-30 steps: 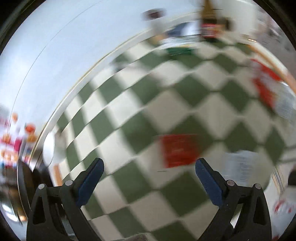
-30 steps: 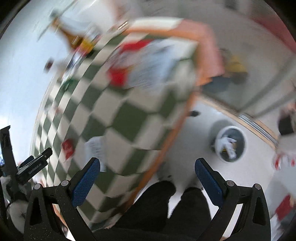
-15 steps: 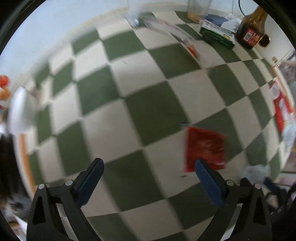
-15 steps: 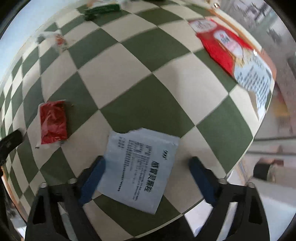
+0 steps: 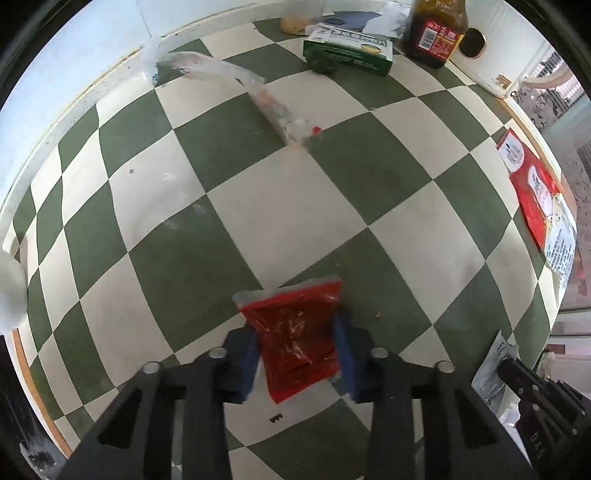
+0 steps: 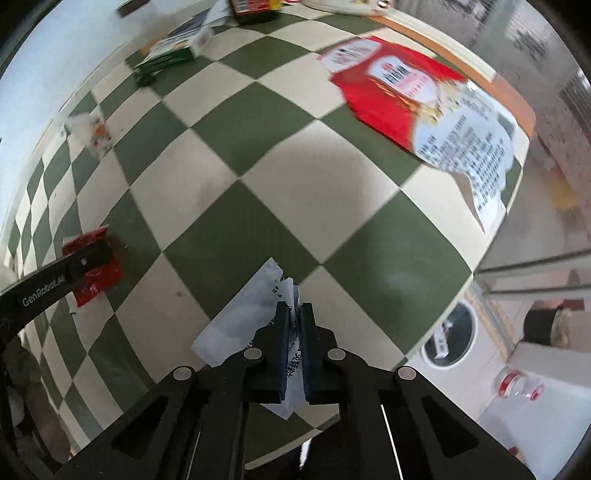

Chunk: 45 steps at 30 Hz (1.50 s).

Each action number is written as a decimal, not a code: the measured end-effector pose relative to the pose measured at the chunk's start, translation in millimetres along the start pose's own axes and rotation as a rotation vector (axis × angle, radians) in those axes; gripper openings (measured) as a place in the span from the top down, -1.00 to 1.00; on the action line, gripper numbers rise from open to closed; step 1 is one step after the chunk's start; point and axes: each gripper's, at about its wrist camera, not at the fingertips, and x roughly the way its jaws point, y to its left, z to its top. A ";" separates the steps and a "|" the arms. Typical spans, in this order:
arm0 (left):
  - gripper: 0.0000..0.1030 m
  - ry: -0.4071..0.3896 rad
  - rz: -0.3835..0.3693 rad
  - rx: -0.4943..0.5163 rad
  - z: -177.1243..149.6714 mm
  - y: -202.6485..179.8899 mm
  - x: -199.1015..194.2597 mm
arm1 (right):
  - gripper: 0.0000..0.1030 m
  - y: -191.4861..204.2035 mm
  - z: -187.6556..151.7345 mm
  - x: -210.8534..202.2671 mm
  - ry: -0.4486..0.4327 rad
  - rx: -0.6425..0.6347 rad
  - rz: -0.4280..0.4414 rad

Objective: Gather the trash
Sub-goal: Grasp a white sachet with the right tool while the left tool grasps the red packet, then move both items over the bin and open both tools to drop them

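A table covered with a green-and-cream checked cloth [image 5: 280, 206] filled both views. A large red-and-white printed wrapper [image 6: 424, 107] lay flat near the table's right edge, overhanging it slightly. At the far edge a dark sauce bottle [image 5: 436, 33] stood upright, with a green carton [image 5: 347, 51] lying just beside it on its left. A long clear plastic wrapper [image 5: 236, 85] was stretched across the far left part of the cloth. On the floor below the right edge, a round white bin [image 6: 448, 339] with scraps in it was seen.

The left gripper [image 5: 297, 354] had just been closing, and its blue pads were pressed against both sides of a red sauce sachet [image 5: 299, 339], which lay on the near part of the cloth. The right gripper [image 6: 294, 332] was clamped shut on a white printed paper sachet [image 6: 251, 317], pinched upright between the pads at the table's near edge, to the right of the red sauce sachet.
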 end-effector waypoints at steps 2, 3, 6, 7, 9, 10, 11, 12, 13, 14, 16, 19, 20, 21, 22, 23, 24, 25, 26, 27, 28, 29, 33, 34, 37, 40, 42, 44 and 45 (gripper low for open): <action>0.54 -0.007 0.006 0.016 -0.5 -0.4 -4.0 | 0.91 -6.9 -2.6 -5.5 -0.009 0.012 0.016; 0.57 -0.013 0.013 0.026 -0.8 -1.7 -6.7 | 0.91 -8.8 -3.9 -7.8 -0.016 0.018 0.026; 0.62 -0.037 0.027 0.054 -4.3 -6.3 -21.7 | 0.91 -28.6 -4.4 -20.9 -0.037 0.048 0.065; 0.62 -0.048 0.035 0.066 -4.7 -7.8 -27.8 | 0.91 -34.8 4.0 -23.7 -0.045 0.060 0.079; 0.63 -0.079 0.057 0.099 -6.5 -16.3 -42.2 | 0.91 -47.1 1.5 -32.5 -0.071 0.084 0.106; 0.63 -0.096 0.067 0.116 -6.7 -21.7 -50.2 | 0.91 -59.1 6.4 -35.4 -0.083 0.099 0.120; 0.63 -0.109 0.075 0.136 -7.1 -31.1 -56.9 | 0.91 -62.4 7.8 -37.7 -0.093 0.110 0.131; 0.63 -0.120 0.080 0.153 -12.5 -37.7 -60.8 | 0.91 -66.8 9.4 -40.7 -0.108 0.129 0.148; 0.63 -0.132 0.081 0.173 -12.9 -47.8 -65.7 | 0.91 -75.3 6.5 -45.3 -0.120 0.152 0.166; 0.63 -0.145 0.083 0.197 -11.3 -59.0 -69.1 | 0.91 -78.6 5.9 -48.0 -0.128 0.171 0.179; 0.64 -0.175 0.080 0.247 -10.5 -84.2 -80.0 | 0.91 -94.9 1.5 -55.8 -0.151 0.222 0.203; 0.64 -0.208 0.044 0.322 -19.0 -127.6 -94.6 | 0.91 -125.5 -9.7 -65.5 -0.183 0.296 0.216; 0.64 -0.215 0.029 0.348 -21.2 -143.1 -99.5 | 0.91 -139.7 -14.4 -68.8 -0.194 0.321 0.217; 0.64 -0.220 0.012 0.377 -23.1 -160.0 -103.4 | 0.91 -159.7 -23.4 -73.5 -0.210 0.361 0.216; 0.64 -0.226 -0.009 0.416 -26.6 -184.0 -107.2 | 0.91 -172.6 -25.7 -74.5 -0.217 0.387 0.216; 0.64 -0.227 -0.024 0.448 -30.2 -202.1 -109.4 | 0.91 -194.4 -36.4 -78.2 -0.228 0.434 0.216; 0.64 -0.227 -0.047 0.489 -36.8 -227.4 -111.4 | 0.91 -213.2 -46.3 -80.9 -0.237 0.471 0.214; 0.64 -0.225 -0.066 0.521 -43.2 -247.1 -113.1 | 0.91 -228.5 -54.5 -83.7 -0.244 0.501 0.210; 0.64 -0.220 -0.084 0.560 -50.6 -270.2 -112.9 | 0.91 -249.5 -66.5 -86.0 -0.252 0.541 0.203; 0.64 -0.214 -0.105 0.591 -58.6 -291.4 -112.3 | 0.91 -270.4 -79.5 -87.1 -0.260 0.579 0.191; 0.64 -0.203 -0.128 0.630 -68.1 -315.3 -111.2 | 0.91 -288.7 -90.6 -86.7 -0.264 0.614 0.182; 0.64 -0.189 -0.147 0.664 -76.9 -336.5 -108.2 | 0.91 -305.6 -101.8 -85.3 -0.265 0.645 0.173; 0.64 -0.073 -0.233 0.796 -123.3 -428.8 -75.3 | 0.91 -393.3 -168.1 -60.4 -0.233 0.834 0.116; 0.64 -0.039 -0.246 0.826 -137.4 -451.6 -60.6 | 0.91 -409.8 -183.1 -49.9 -0.222 0.874 0.107; 0.63 0.067 -0.266 0.904 -181.1 -513.7 -0.8 | 0.91 -464.0 -231.5 -3.6 -0.177 1.001 0.102; 0.63 0.180 -0.260 0.945 -217.8 -559.3 78.5 | 0.91 -509.5 -269.2 57.2 -0.136 1.100 0.121; 0.63 0.245 -0.234 0.960 -240.1 -582.8 138.5 | 0.91 -538.9 -288.5 110.8 -0.108 1.153 0.130; 0.63 0.282 -0.206 0.973 -257.3 -600.3 186.0 | 0.91 -560.0 -298.1 160.0 -0.094 1.182 0.138; 0.63 0.296 -0.191 0.983 -265.8 -609.3 213.6 | 0.91 -570.7 -301.8 186.5 -0.086 1.194 0.136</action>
